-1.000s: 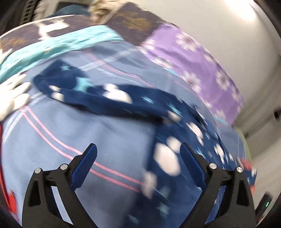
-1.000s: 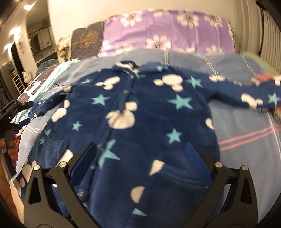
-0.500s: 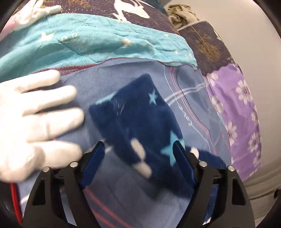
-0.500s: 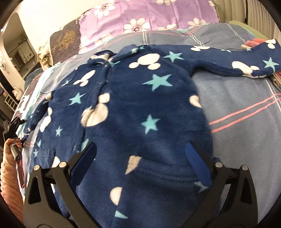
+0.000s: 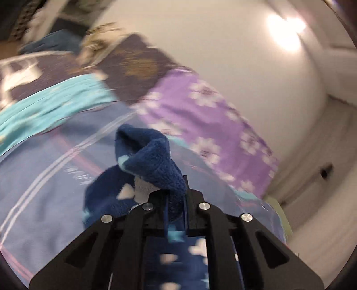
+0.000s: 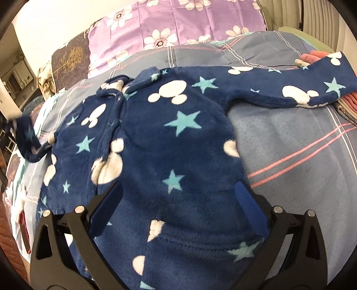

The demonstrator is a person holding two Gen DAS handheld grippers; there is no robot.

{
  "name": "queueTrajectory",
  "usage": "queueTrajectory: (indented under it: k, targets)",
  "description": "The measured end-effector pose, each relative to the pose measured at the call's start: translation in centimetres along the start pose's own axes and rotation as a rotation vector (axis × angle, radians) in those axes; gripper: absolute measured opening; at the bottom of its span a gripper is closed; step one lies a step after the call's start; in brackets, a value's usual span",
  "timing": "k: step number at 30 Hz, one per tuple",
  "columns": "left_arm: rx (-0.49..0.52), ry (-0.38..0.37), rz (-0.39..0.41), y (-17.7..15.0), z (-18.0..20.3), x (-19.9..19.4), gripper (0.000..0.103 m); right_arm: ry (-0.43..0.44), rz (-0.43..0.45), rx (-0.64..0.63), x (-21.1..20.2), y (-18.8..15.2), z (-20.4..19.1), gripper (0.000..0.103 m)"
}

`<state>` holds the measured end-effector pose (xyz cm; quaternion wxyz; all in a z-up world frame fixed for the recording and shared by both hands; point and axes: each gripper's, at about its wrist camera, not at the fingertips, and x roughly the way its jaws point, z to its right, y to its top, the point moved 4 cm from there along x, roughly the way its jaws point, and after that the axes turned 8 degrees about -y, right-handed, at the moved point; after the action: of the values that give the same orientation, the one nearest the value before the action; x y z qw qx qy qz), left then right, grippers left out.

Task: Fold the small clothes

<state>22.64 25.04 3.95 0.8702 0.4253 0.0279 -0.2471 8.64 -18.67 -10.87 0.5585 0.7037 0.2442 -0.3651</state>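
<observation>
1. Since the earlier frames the left tongs have just been closing; the sleeve cuff that lay flat on the bed between their spread jaws is now pinched and raised off the bed.
2. Left tongs: jaws pressed on the cuff of the left sleeve of the navy blue fleece baby jacket with white mouse heads and teal stars. Cuff bunches up above the jaws. Left wrist view blurred.
3. Right tongs: spread wide, nothing pinched, over the jacket's lower front.
4. Jacket lies front-up on the grey-blue blanket with pink and white stripes on the bed, collar toward the purple floral pillow.
5. Right sleeve stretched out flat, its end over a stack of reddish folded clothes.
6. Turquoise quilt beside the blanket, on the lifted sleeve's side.
</observation>
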Motion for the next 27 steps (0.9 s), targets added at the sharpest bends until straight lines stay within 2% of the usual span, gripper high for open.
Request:
queueTrajectory:
  k: [2,5,7,9,10,11,13,15,17,19,21,23,25,27]
  targets:
    - [0.106,-0.104,-0.048,-1.3,6.3,2.4,0.009,-0.008,0.011,0.001,-0.2,0.1,0.5,0.101]
    - [0.233,-0.205,-0.137,-4.9,13.1,6.0,0.009,-0.024,0.015,0.021,-0.2,0.2,1.6,0.101]
    - [0.293,-0.238,-0.191,-7.7,15.8,8.0,0.009,-0.025,0.016,0.047,-0.3,0.2,2.7,0.101]
    - [0.336,-0.268,-0.283,-12.2,18.1,10.7,0.009,-0.032,0.016,0.065,-0.3,0.2,3.6,0.101]
    - [0.343,-0.273,-0.313,-13.5,18.2,11.6,0.013,-0.038,0.013,0.075,-0.2,0.2,4.1,0.101]
    - [0.361,-0.273,-0.38,-16.4,18.7,12.9,0.017,-0.04,0.009,0.082,-0.1,0.2,4.6,0.101]
    - [0.393,-0.252,-0.463,-19.7,18.5,14.2,0.048,-0.037,0.001,0.095,-0.1,0.3,5.4,0.101]
    - [0.448,-0.242,-0.525,-22.5,18.1,14.0,0.052,-0.024,0.003,0.094,-0.2,0.5,5.9,0.101]
    - [0.523,-0.201,-0.54,-23.6,17.6,13.1,0.061,-0.009,0.012,0.076,-0.3,1.0,6.1,0.101]
    - [0.592,-0.153,-0.508,-23.3,16.6,11.3,0.072,0.023,0.016,0.042,-0.2,1.8,5.7,0.101]
    - [0.665,-0.081,-0.463,-22.4,15.4,9.7,0.079,0.063,0.022,0.017,0.0,2.7,5.1,0.09]
    - [0.732,0.014,-0.414,-20.9,13.2,7.8,0.083,0.105,0.02,-0.023,0.4,4.0,3.8,0.068]
    - [0.76,0.096,-0.407,-20.0,11.1,6.5,0.085,0.153,0.008,-0.066,1.3,5.4,2.1,0.053]
    - [0.764,0.212,-0.425,-19.2,7.4,5.8,0.085,0.197,-0.01,-0.085,2.5,6.6,0.5,0.052]
